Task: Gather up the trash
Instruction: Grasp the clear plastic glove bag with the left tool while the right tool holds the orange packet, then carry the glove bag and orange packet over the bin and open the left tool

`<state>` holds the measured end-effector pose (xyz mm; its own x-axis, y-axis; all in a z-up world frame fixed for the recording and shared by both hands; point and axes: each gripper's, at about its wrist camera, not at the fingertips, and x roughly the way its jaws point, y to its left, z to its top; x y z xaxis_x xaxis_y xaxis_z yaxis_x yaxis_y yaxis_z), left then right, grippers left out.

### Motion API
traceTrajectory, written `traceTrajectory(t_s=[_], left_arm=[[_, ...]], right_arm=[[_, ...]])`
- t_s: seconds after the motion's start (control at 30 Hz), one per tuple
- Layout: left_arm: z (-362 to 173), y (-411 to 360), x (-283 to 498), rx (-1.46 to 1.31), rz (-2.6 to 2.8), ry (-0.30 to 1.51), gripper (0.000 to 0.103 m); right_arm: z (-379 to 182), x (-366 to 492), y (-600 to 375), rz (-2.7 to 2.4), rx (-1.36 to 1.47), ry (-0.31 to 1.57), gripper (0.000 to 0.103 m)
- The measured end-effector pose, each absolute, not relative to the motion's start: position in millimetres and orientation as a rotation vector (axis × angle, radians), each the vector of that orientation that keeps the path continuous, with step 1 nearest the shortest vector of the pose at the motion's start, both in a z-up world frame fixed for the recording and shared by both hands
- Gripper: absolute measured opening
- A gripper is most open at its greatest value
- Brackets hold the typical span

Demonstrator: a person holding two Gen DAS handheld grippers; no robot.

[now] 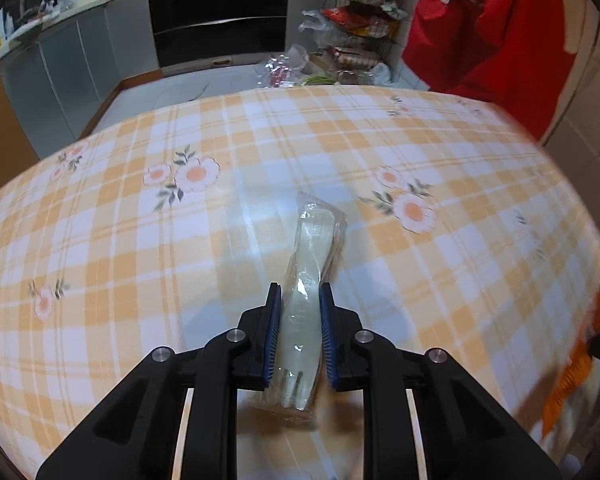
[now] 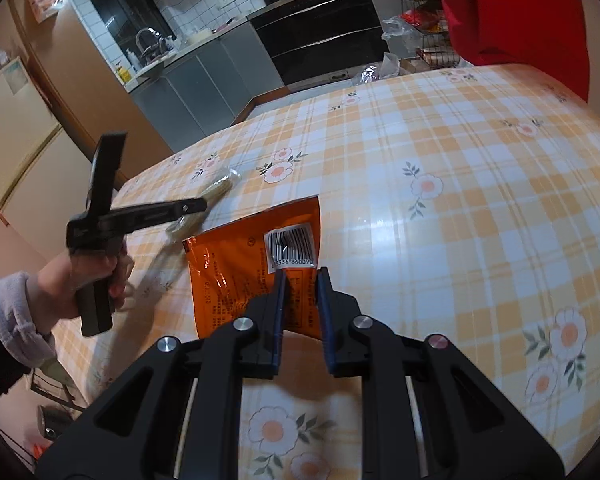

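Your left gripper (image 1: 300,292) is closed on a clear-wrapped plastic fork (image 1: 306,312), both blue pads (image 1: 274,340) pressing the wrapper's sides. The fork's tines point back toward you; its handle end extends forward over the checked floral tablecloth (image 1: 140,232). At the right edge, note a blurred orange packet (image 1: 572,376). Beyond the table stand a black oven (image 1: 220,20) and a wire rack (image 1: 364,16).

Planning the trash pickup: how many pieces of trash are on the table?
2. A wrapped plastic fork lies between the fingers of the left tool; an orange packet sits between the fingers of the right tool. More may lie outside these views.
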<state>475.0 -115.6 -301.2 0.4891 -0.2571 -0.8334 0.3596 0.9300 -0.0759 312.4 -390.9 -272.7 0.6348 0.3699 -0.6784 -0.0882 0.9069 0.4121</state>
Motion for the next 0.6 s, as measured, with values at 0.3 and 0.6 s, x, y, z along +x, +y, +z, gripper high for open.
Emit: traceTrajectory(t_s=[0.3, 0.6], left_arm=[[-260.9, -79.7, 399.4, 0.095, -0.41, 0.934, 0.019], [-215.7, -16.6, 294.7, -0.077, -0.344, 0.845, 0.019]], right_arm=[[-248.7, 286.9, -379.1, 0.291, 0.393, 0.806, 0.019], [-219.6, 254.8, -353.5, 0.328, 0.373, 0.792, 0.019]])
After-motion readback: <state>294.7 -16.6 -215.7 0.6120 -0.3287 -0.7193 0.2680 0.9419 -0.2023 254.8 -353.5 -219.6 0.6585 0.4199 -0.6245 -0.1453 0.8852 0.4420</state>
